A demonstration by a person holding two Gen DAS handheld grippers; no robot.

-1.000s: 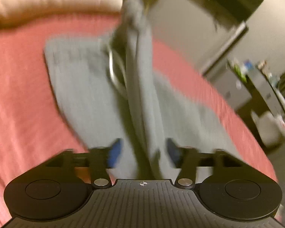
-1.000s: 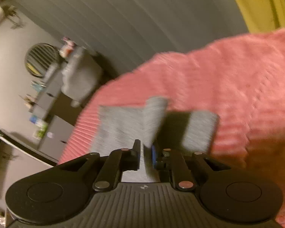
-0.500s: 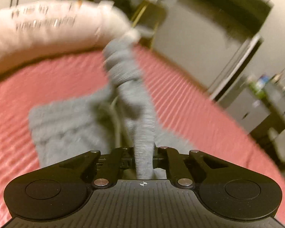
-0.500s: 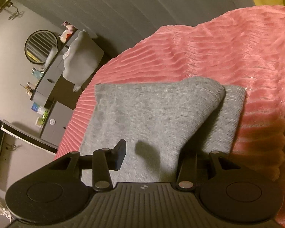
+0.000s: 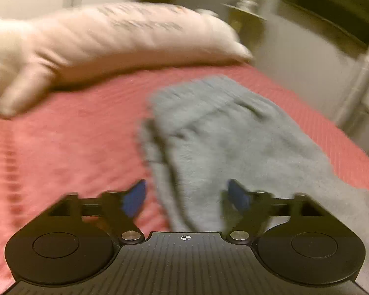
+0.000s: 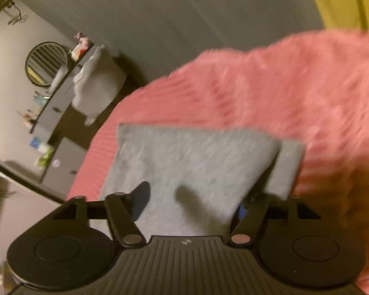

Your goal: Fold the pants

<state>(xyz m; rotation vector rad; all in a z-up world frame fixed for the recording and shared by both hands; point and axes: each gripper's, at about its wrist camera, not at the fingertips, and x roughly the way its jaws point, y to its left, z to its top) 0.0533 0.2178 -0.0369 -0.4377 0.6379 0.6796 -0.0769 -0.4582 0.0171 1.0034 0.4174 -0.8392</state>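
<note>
The grey pants [image 5: 223,135] lie folded on the pink ribbed bedspread [image 5: 61,152]. In the left wrist view they run from the gripper away toward the pillow, waistband at the far end. My left gripper [image 5: 187,194] is open and empty, just above the near end of the pants. In the right wrist view the pants [image 6: 184,167] lie as a folded rectangle with a lower layer showing at the right edge. My right gripper [image 6: 192,201] is open and empty over their near edge. Both views are blurred.
A white pillow [image 5: 110,39] lies at the head of the bed. The bedspread [image 6: 295,93] drops off at the bed edge toward a dresser with a round mirror [image 6: 46,62] and a grey wall. A yellow curtain [image 6: 342,0] hangs at the top right.
Both grippers held the pants and have let go. The left one was shut on a lifted fold half a second ago and is now open; the fold has dropped flat. The right gripper opened earlier and pulled back.
</note>
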